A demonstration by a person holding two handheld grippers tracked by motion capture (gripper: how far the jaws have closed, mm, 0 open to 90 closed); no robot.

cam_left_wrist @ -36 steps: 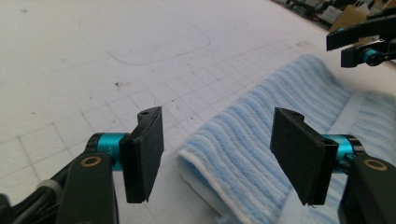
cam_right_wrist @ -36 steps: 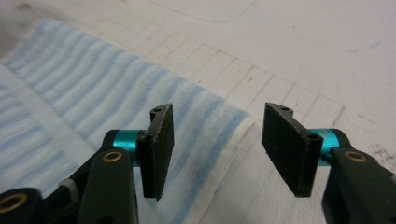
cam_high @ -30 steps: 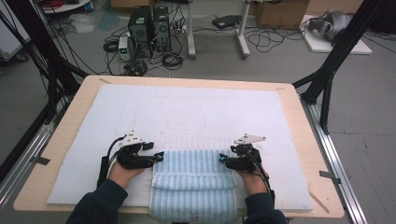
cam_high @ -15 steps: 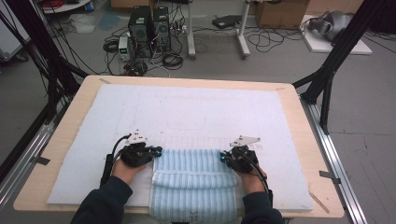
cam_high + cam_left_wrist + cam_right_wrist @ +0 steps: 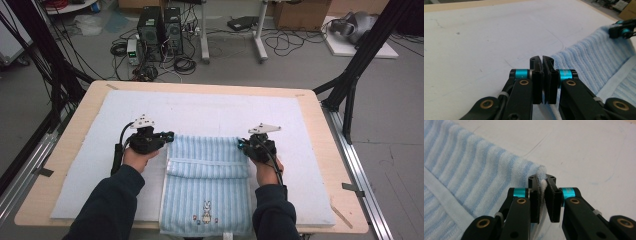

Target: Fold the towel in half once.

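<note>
A light blue striped towel [image 5: 207,200] lies on the white mat, with a cross fold near its far end and a small rabbit motif by the near edge. My left gripper [image 5: 169,135] sits at its far left corner and my right gripper [image 5: 242,144] at its far right corner. In the right gripper view the right gripper [image 5: 542,178] is shut on a tuft of the towel [image 5: 474,170]. The left gripper [image 5: 542,60] has its jaws pressed together at the edge of the towel [image 5: 594,57], apparently pinching that corner. The other gripper [image 5: 621,28] shows at the far corner.
A white mat [image 5: 210,107] covers most of the wooden table [image 5: 312,107], with open mat beyond and beside the towel. Black frame struts [image 5: 350,80] stand at the table's far corners. Computer cases [image 5: 160,25] and cables sit on the floor behind.
Both grippers have moved away from the person and drawn the towel's far edge with them. The towel now lies longer, and the rabbit motif shows.
</note>
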